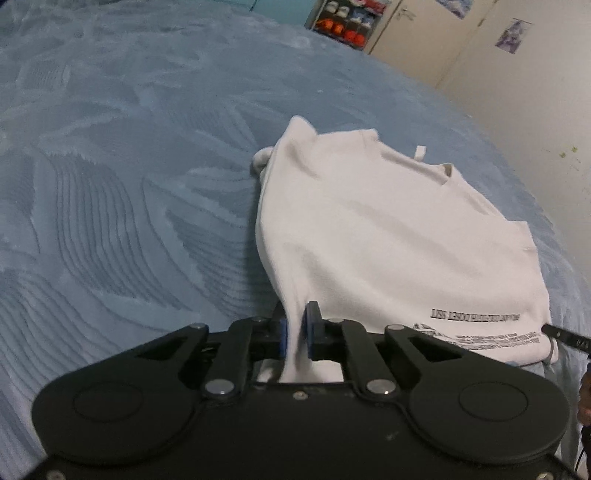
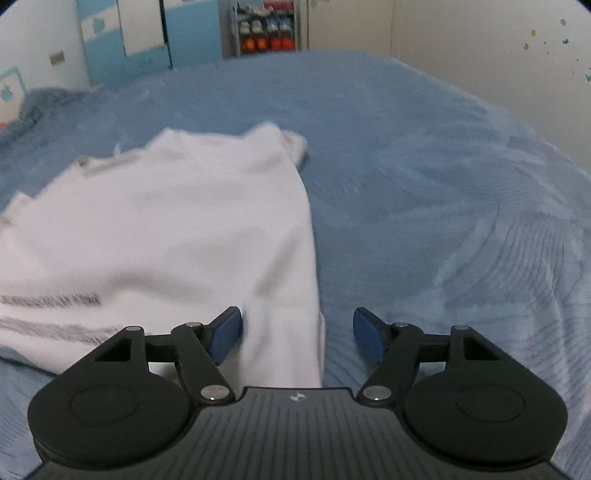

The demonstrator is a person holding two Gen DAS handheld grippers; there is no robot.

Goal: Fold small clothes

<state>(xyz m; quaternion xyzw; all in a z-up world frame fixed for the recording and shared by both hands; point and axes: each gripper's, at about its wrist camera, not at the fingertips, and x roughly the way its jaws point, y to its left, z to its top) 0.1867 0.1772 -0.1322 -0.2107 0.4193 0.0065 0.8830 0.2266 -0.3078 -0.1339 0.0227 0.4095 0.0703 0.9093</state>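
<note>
A small white T-shirt (image 1: 388,229) with black printed lines near its hem lies on a blue bedspread (image 1: 122,177). My left gripper (image 1: 295,328) is shut on the shirt's near left hem corner, and the pinched cloth rises in a ridge between the blue pads. In the right wrist view the same T-shirt (image 2: 173,229) spreads to the left. My right gripper (image 2: 297,332) is open, with the shirt's near right hem corner lying between its blue pads (image 2: 227,334), and neither pad presses the cloth.
The bedspread (image 2: 443,206) stretches wide around the shirt. A shelf with shoes (image 2: 266,31) and blue cupboards (image 2: 147,37) stand beyond the bed's far end. A cream wall (image 1: 517,92) runs along one side. The other gripper's black tip (image 1: 565,334) shows at the left wrist view's right edge.
</note>
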